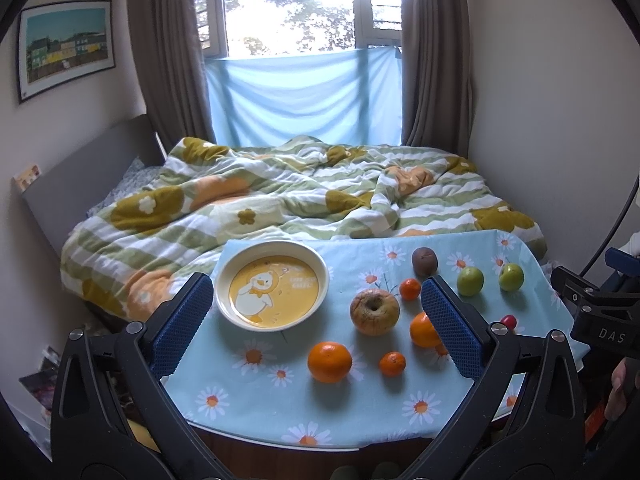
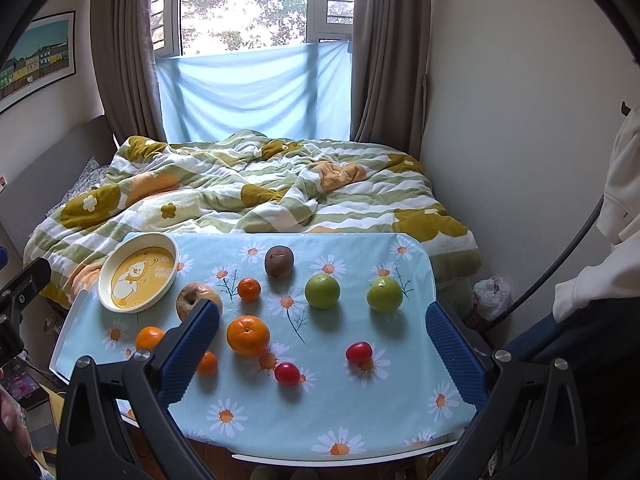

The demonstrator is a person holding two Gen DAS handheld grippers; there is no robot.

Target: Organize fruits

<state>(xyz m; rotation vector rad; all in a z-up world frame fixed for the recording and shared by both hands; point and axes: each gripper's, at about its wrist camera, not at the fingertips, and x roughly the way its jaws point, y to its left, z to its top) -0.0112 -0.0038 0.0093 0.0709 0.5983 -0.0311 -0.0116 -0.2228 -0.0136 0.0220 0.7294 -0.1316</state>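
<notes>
Table (image 2: 416, 248) edge beside bed (image 2: 248, 196)

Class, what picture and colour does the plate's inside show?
A white duck on yellow, cream rim; plate shows best in left wrist view.

Both claws, the left claw (image 1: 316, 320) and right claw (image 2: 322, 344), are showing black frames, silver screws and blue textured pads (image 2: 454, 354). A cream sleeve (image 2: 616, 240) is covering the person's arm.
</notes>
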